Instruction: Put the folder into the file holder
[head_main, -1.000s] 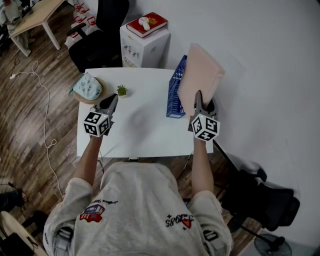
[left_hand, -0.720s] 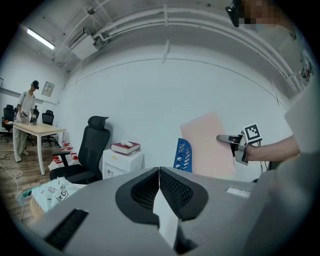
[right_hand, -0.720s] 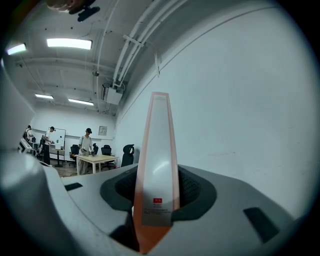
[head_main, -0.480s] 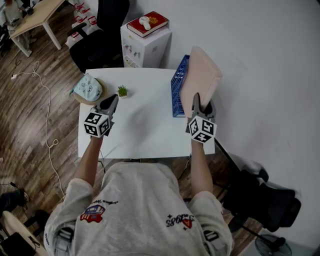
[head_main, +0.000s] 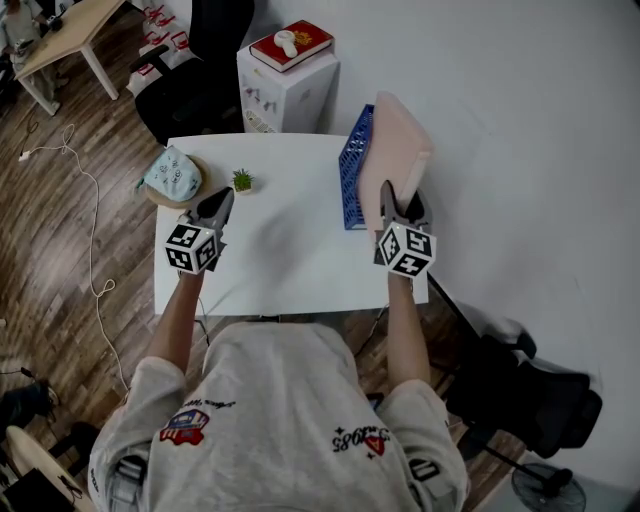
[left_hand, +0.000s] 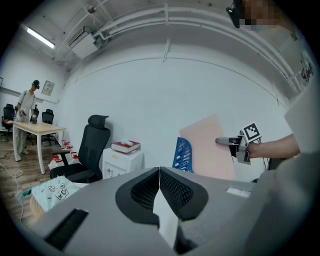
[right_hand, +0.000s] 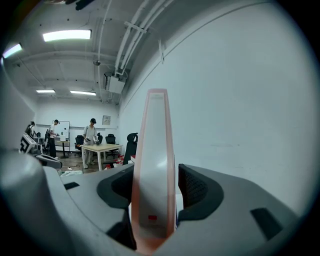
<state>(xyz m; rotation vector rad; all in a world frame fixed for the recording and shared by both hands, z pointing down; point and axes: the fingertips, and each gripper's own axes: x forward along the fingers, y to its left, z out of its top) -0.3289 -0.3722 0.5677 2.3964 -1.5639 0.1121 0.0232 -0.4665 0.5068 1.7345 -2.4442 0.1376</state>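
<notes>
A pale pink folder (head_main: 395, 150) stands on edge at the table's right side, against the blue perforated file holder (head_main: 352, 180). My right gripper (head_main: 400, 197) is at the folder's near edge. Its jaws have just been opening. In the right gripper view the folder (right_hand: 155, 150) rises between them with a narrow gap at the right pad (right_hand: 192, 187). My left gripper (head_main: 221, 203) hovers shut and empty over the table's left side. In the left gripper view my left gripper (left_hand: 159, 172) looks toward the folder (left_hand: 207, 147) and the holder (left_hand: 181, 155).
On the white table (head_main: 290, 270) stand a small potted plant (head_main: 242, 180) and a teal pouch (head_main: 172, 172) on a round wooden stand at the left edge. Behind it are a white cabinet (head_main: 285, 95) with a red book and a black chair (head_main: 205, 80). Another chair (head_main: 520, 390) is near right.
The folder and my right gripper have shifted slightly left, closer to the blue holder. The left gripper has stayed where it was.
</notes>
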